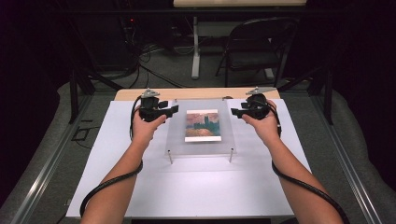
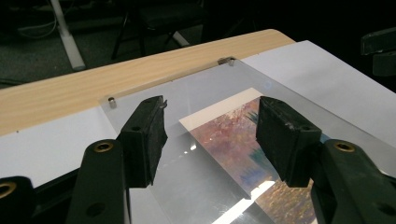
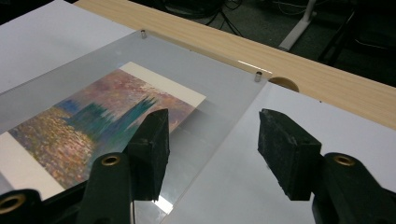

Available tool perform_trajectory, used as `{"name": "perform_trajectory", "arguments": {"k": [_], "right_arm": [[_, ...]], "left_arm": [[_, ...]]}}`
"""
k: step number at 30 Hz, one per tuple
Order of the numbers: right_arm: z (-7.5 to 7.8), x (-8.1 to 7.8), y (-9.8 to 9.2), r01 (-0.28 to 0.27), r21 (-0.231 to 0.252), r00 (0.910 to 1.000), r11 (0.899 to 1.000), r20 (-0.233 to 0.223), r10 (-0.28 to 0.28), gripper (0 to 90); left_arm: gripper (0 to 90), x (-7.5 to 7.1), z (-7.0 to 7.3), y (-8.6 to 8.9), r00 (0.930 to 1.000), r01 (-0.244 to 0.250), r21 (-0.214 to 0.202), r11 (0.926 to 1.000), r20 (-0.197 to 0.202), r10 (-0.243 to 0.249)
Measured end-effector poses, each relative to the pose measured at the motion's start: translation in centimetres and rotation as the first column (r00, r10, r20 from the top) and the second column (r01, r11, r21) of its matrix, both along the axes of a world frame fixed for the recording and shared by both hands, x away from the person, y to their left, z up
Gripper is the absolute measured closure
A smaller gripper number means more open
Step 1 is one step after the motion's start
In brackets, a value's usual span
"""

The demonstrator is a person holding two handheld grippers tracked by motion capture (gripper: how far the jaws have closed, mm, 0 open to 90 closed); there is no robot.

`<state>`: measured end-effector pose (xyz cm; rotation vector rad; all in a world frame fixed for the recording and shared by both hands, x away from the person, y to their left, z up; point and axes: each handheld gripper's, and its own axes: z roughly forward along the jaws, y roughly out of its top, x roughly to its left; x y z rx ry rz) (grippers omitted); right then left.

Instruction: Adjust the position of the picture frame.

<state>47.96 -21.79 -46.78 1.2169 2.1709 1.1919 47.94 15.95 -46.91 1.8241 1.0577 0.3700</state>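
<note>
A clear acrylic panel [image 1: 176, 135] stands on short metal posts over a white sheet, with a painted print [image 1: 202, 125] of reds, blues and gold under it. My left gripper [image 1: 175, 110] hovers open over the panel's left part, near its far corner. In the left gripper view the jaws stand wide apart above the panel [image 2: 187, 186] and the print [image 2: 233, 135]. My right gripper [image 1: 233, 112] is open at the panel's right edge. In the right gripper view one jaw is over the panel [image 3: 219, 98], the other over the paper; the print [image 3: 93, 126] lies at left.
The white sheet [image 1: 187, 186] covers most of a wooden table [image 1: 196, 93], whose bare far strip has a round hole [image 3: 286, 83]. Metal posts [image 1: 170, 156] stick up at the panel's corners. A folding chair [image 1: 254, 46] and cables lie on the dark floor beyond.
</note>
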Motion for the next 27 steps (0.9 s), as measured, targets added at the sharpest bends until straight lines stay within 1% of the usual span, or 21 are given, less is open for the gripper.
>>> {"name": "perform_trajectory", "arguments": {"k": [3, 6, 7, 8, 10, 11, 12, 13, 14, 15, 16, 17, 18, 20, 21, 23, 24, 26, 27], "right_arm": [[-0.5, 1.0, 0.8, -0.011, 0.015, 0.9999, 1.000, -0.005, 0.011, 43.8], [-0.7, 1.4, 1.1, -0.009, 0.024, 0.9999, 1.000, -0.012, 0.010, 43.8], [-1.0, 1.9, 1.4, -0.006, 0.032, 0.9999, 0.999, -0.011, 0.007, 43.6], [-1.0, 1.9, 1.4, -0.006, 0.032, 0.9999, 0.999, -0.011, 0.007, 43.6], [-1.3, 2.3, 1.7, -0.005, 0.034, 0.9999, 0.999, -0.014, 0.005, 43.5], [-1.7, 2.6, 2.0, -0.005, 0.047, 0.9997, 0.999, -0.026, 0.006, 43.4], [-1.7, 2.6, 2.0, -0.005, 0.047, 0.9997, 0.999, -0.026, 0.006, 43.4], [-1.9, 2.8, 2.1, -0.005, 0.050, 0.9994, 0.999, -0.034, 0.007, 43.2], [-2.4, 3.1, 2.3, 0.001, 0.061, 0.9990, 0.998, -0.044, 0.002, 42.7], [-2.7, 3.2, 2.4, 0.001, 0.066, 0.9987, 0.998, -0.051, 0.003, 42.5], [-3.0, 3.3, 2.5, 0.005, 0.071, 0.9984, 0.997, -0.056, -0.001, 42.1], [-3.2, 3.4, 2.5, 0.007, 0.077, 0.9979, 0.997, -0.064, -0.002, 41.8], [-3.4, 3.5, 2.6, 0.010, 0.082, 0.9974, 0.997, -0.071, -0.004, 41.8], [-3.6, 3.5, 2.6, 0.009, 0.080, 0.9973, 0.997, -0.073, -0.003, 41.8], [-4.0, 3.5, 2.8, 0.012, 0.079, 0.9966, 0.997, -0.082, -0.005, 41.5], [-4.1, 3.6, 2.8, 0.007, 0.074, 0.9966, 0.997, -0.083, -0.001, 41.2], [-4.2, 3.5, 2.9, 0.012, 0.077, 0.9961, 0.997, -0.089, -0.005, 40.8], [-4.5, 3.5, 2.9, 0.016, 0.081, 0.9947, 0.997, -0.102, -0.008, 40.3], [-4.6, 3.5, 2.9, 0.019, 0.077, 0.9940, 0.997, -0.109, -0.011, 40.2]], "left_arm": [[41.7, 0.7, -0.6, 0.2, 0.9996, -0.015, -0.002, 0.9999, -0.024, 0.014], [41.4, 0.9, -1.0, 0.3, 0.9992, -0.023, -0.001, 0.9997, -0.034, 0.023], [40.5, 1.1, -1.1, 0.3, 0.9989, -0.032, 0.002, 0.9995, -0.034, 0.032], [40.5, 1.2, -1.3, 0.4, 0.9985, -0.037, 0.007, 0.9993, -0.041, 0.037], [40.3, 1.5, -1.7, 0.5, 0.9976, -0.046, 0.004, 0.9989, -0.051, 0.046], [39.9, 1.8, -2.1, 0.6, 0.9965, -0.057, -0.002, 0.9984, -0.062, 0.056], [39.9, 1.8, -2.1, 0.6, 0.9965, -0.057, -0.002, 0.9984, -0.062, 0.056], [39.9, 1.9, -2.2, 0.6, 0.9958, -0.058, -0.001, 0.9983, -0.071, 0.058], [39.9, 2.1, -2.7, 0.7, 0.9945, -0.064, -0.003, 0.9979, -0.083, 0.064], [39.9, 2.1, -2.7, 0.7, 0.9945, -0.064, -0.003, 0.9979, -0.083, 0.064], [39.5, 2.2, -2.9, 0.7, 0.9933, -0.071, -0.003, 0.9975, -0.091, 0.070], [39.2, 2.3, -3.4, 0.7, 0.9909, -0.080, -0.004, 0.9968, -0.109, 0.079], [39.2, 2.4, -3.6, 0.7, 0.9900, -0.079, 0.000, 0.9969, -0.117, 0.078], [38.9, 2.4, -3.8, 0.7, 0.9893, -0.082, -0.002, 0.9966, -0.121, 0.081], [38.3, 2.4, -4.0, 0.8, 0.9886, -0.082, 0.000, 0.9966, -0.126, 0.082], [37.8, 2.5, -4.2, 0.8, 0.9865, -0.081, 0.005, 0.9967, -0.142, 0.081], [37.7, 2.5, -4.5, 0.8, 0.9853, -0.091, -0.006, 0.9959, -0.146, 0.089], [36.7, 2.6, -4.8, 0.8, 0.9820, -0.091, -0.012, 0.9957, -0.167, 0.088], [36.4, 2.6, -4.9, 0.8, 0.9812, -0.094, -0.014, 0.9955, -0.171, 0.090]]}}
